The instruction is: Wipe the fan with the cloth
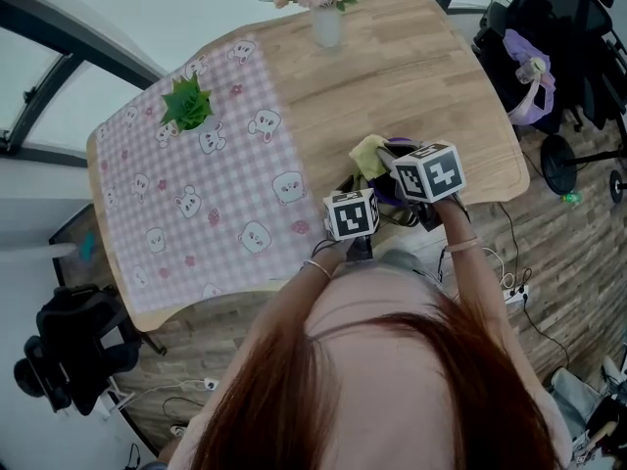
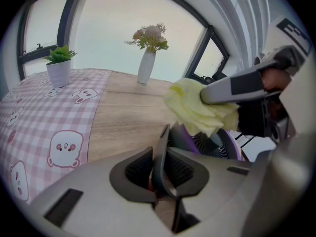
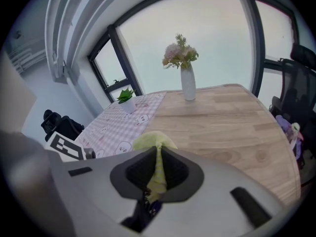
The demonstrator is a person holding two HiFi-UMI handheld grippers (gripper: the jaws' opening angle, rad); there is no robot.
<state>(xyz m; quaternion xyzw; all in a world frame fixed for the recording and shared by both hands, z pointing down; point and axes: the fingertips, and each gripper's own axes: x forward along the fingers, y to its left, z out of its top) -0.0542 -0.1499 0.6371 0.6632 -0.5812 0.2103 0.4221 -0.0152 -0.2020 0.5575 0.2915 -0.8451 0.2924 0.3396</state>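
Note:
A small purple fan (image 1: 389, 189) stands near the wooden table's front edge, and its round grille (image 2: 213, 145) shows in the left gripper view. My left gripper (image 2: 159, 173) is shut on a thin dark edge of the fan (image 2: 162, 149). To the right of it and just above the fan, my right gripper (image 3: 158, 174) is shut on a pale yellow cloth (image 3: 154, 143). The cloth (image 2: 195, 107) bunches over the fan's top, with one right-gripper finger (image 2: 232, 85) behind it. In the head view the cloth (image 1: 369, 155) peeks out past the two marker cubes.
A white vase of flowers (image 1: 325, 23) stands at the table's far edge. A small green potted plant (image 1: 186, 106) sits on the pink checked cloth (image 1: 196, 204) covering the table's left half. A black chair with a purple bag (image 1: 534, 86) is beside the table at right.

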